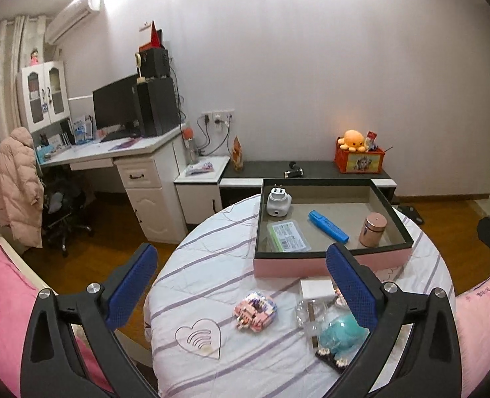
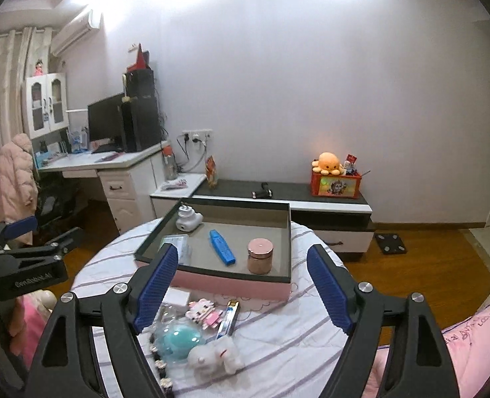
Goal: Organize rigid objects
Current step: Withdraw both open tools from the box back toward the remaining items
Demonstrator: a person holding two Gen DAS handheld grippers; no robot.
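Pink tray point(image 1: 328, 267) on round worktop point(image 1: 211, 265), ahead of both tools, already holding blue marker point(image 1: 328, 226). Left tool point(image 1: 241, 292) and right tool point(image 2: 241, 290) spread wide, empty. Best next: lower squarely over block toy point(image 1: 255, 310), then pinch gently.

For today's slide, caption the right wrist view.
Open right gripper hovers over table clutter; marker, jar and charger sit in the box.

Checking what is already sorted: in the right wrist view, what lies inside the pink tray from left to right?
White plug-shaped device → clear flat case with green label → blue marker pen → rose-gold cylindrical jar.
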